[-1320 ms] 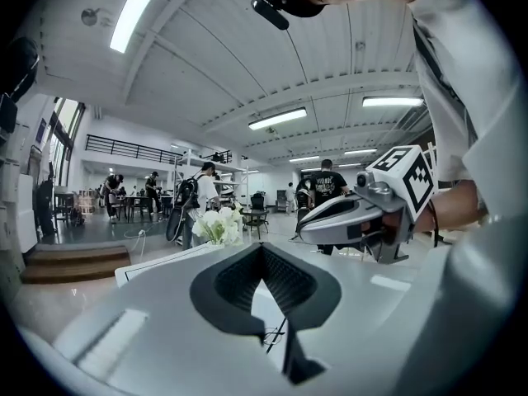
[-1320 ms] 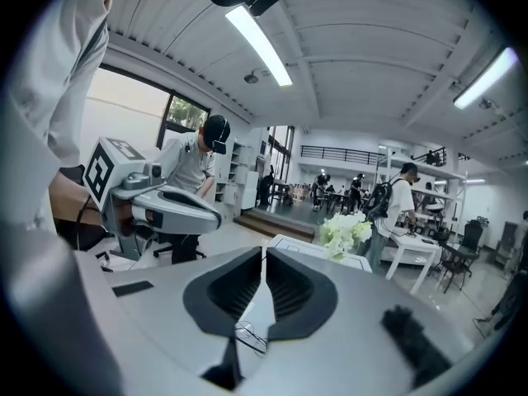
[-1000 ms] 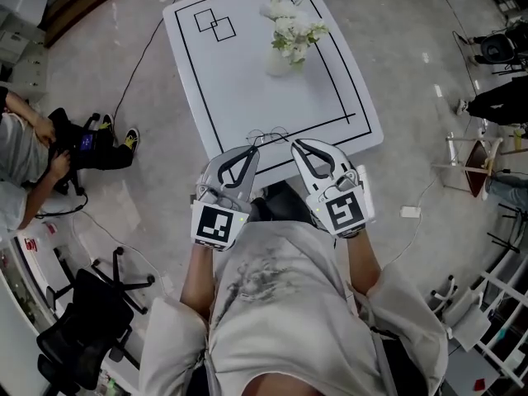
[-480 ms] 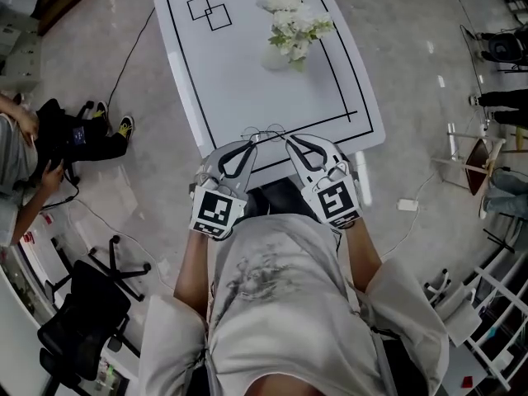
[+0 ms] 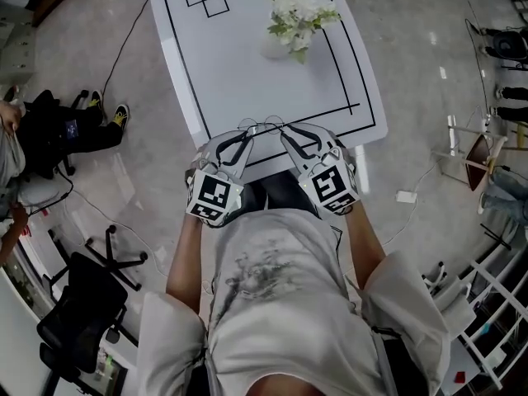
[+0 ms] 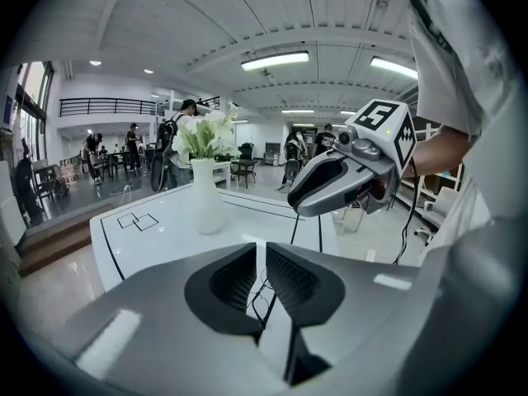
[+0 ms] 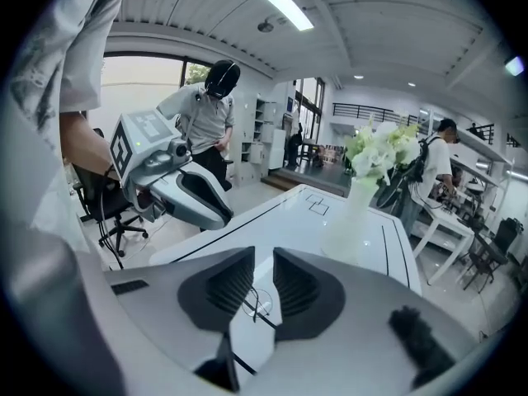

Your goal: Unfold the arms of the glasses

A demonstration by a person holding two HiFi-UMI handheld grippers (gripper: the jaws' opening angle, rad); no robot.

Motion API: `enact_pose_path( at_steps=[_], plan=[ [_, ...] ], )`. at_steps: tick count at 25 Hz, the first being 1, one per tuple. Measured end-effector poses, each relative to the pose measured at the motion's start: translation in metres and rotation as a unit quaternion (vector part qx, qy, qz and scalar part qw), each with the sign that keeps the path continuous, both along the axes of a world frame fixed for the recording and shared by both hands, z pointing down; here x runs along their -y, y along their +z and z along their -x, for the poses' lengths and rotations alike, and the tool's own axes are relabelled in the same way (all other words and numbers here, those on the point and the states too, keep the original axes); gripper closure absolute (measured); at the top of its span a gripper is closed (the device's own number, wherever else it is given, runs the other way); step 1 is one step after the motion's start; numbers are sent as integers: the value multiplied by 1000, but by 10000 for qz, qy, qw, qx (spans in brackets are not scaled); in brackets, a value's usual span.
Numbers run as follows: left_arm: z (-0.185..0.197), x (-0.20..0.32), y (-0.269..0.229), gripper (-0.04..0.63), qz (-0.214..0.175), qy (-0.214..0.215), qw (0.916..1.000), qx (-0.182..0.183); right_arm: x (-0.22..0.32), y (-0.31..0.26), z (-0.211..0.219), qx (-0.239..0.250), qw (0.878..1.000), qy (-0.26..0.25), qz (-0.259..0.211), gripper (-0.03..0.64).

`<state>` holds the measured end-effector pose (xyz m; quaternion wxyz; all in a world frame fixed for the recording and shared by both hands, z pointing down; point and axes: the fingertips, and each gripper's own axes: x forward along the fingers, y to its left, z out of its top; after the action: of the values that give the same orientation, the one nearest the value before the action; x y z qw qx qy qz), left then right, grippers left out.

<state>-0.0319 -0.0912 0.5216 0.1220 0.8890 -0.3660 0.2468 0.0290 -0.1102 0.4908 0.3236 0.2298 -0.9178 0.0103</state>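
Observation:
Thin wire-framed glasses (image 5: 262, 127) lie at the near edge of the white table (image 5: 247, 64). My left gripper (image 5: 247, 137) meets their left end and my right gripper (image 5: 284, 134) their right end. In the left gripper view, the jaws (image 6: 261, 254) are almost together, with the thin frame wire (image 6: 262, 294) running in the slit. In the right gripper view, the jaws (image 7: 264, 258) stand a narrow gap apart, and one lens of the glasses (image 7: 256, 304) shows through that gap. The arms look folded against the frame.
A white vase of flowers (image 5: 293, 15) stands mid-table, well beyond the glasses. A black line borders the table top (image 5: 346, 110). An office chair (image 5: 82, 304) and a seated person (image 5: 49, 126) are on the floor to the left, with a rack (image 5: 487, 279) to the right.
Both grippers have moved forward to the glasses and their tips have drawn closer together at the frame's two ends. The glasses stay at the table edge.

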Motion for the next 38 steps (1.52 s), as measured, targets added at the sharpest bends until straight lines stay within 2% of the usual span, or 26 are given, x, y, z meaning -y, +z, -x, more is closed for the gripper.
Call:
enact_pose_path(
  at_steps=[8, 21, 38],
  plan=[
    [1, -3, 32, 506, 272, 339, 9987, 268, -1, 31, -2, -327, 9988, -345, 135, 535],
    [12, 7, 75, 537, 372, 618, 9936, 871, 4, 82, -10, -1077, 9905, -836, 187, 525],
    [15, 8, 113, 538, 542, 1052, 9855, 1214, 10, 126, -9, -1602, 9766, -1400, 319, 525]
  ],
)
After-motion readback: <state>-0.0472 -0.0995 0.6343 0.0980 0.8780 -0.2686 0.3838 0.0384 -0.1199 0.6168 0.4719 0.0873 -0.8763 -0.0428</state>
